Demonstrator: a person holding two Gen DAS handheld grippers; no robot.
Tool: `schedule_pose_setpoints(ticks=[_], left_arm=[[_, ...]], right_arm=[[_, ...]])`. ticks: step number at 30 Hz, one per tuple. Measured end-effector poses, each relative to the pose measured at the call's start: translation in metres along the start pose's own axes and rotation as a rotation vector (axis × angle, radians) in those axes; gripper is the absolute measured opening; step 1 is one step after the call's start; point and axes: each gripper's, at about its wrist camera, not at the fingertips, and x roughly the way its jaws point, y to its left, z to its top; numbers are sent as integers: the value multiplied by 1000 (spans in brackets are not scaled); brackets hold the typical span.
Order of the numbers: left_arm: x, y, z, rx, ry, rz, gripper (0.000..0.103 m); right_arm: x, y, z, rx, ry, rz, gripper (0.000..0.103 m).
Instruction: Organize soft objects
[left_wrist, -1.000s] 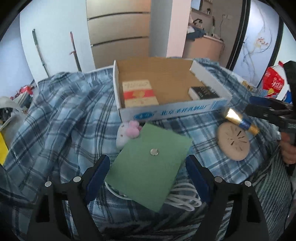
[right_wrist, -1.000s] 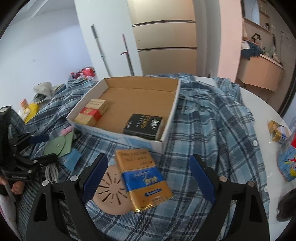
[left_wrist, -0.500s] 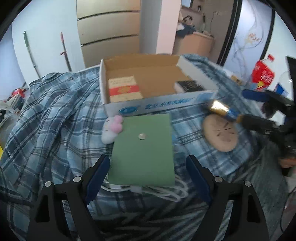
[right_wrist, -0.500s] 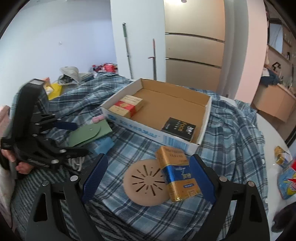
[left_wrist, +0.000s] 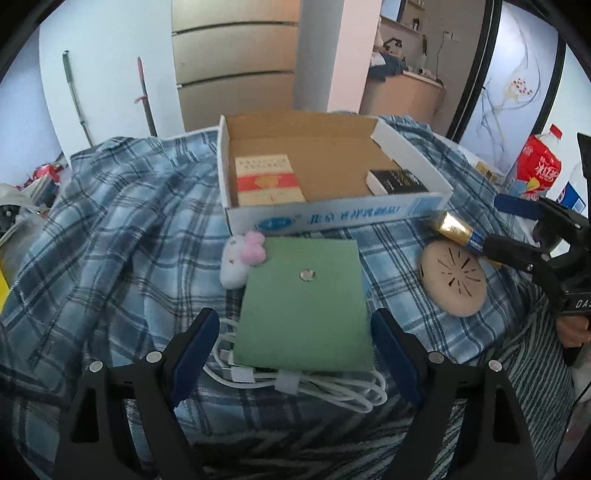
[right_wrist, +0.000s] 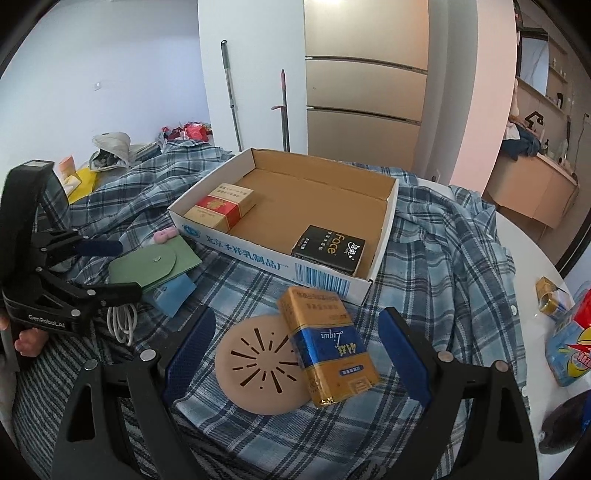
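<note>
Left tongs (left_wrist: 295, 354) wide, empty, poised over green pouch (left_wrist: 304, 306) lying on white cable (left_wrist: 314, 384), pink-white plush (left_wrist: 242, 258) touching pouch's far-left corner. Right tongs (right_wrist: 295, 354) wide, empty, above gold-blue pack (right_wrist: 328, 347) overlapping tan disc (right_wrist: 258, 369). Cardboard box (right_wrist: 258, 254) just beyond, on plaid cloth (right_wrist: 443, 258) covering table.

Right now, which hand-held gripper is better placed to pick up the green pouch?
Left. The left hand-held gripper is open with the green pouch lying right between its fingers; the right hand-held gripper hangs open over the gold pack instead.
</note>
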Motion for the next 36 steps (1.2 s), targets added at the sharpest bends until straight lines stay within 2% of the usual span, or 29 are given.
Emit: schedule_pose_setpoints(ticks=[5,6,8,11,16,20,21,24,28,29,32,36], left_arm=[[0,-5,-1,22,-2,-20,86],[1,-6,-1,22,6,-19,73],[2,-6,-3,17,13,2,72],[-6,-8,-4,11,-26,11,71],[-32,-11,-4,-20,-163,33,71],[-61,-20,-6,17,-373,164,71],[-69,-19,-7,5,-418,175,71],[-82,-14,-9,-42,-487,136,71],[-84,-23,-9,-32,-493,163,71],[-85,-24,-10,-44,-484,152,71],[-81,-28,-14,-97,-446,55,71],[-69,-43,-17,-26,-419,102,71]], right_arm=[[1,0,0,2,-2,-5,89],[1,-1,0,5,-1,-5,89],[1,-3,0,18,0,-7,89],[-2,-8,1,37,-11,-18,89],[-13,-15,5,66,-58,-63,89],[-18,-26,9,108,-78,-78,89],[-18,-30,9,122,-78,-78,89],[-14,-40,11,163,-56,-55,89],[3,-55,9,256,32,32,88],[8,-58,8,270,55,55,88],[18,-62,4,300,107,97,88],[28,-60,0,303,159,147,88]])
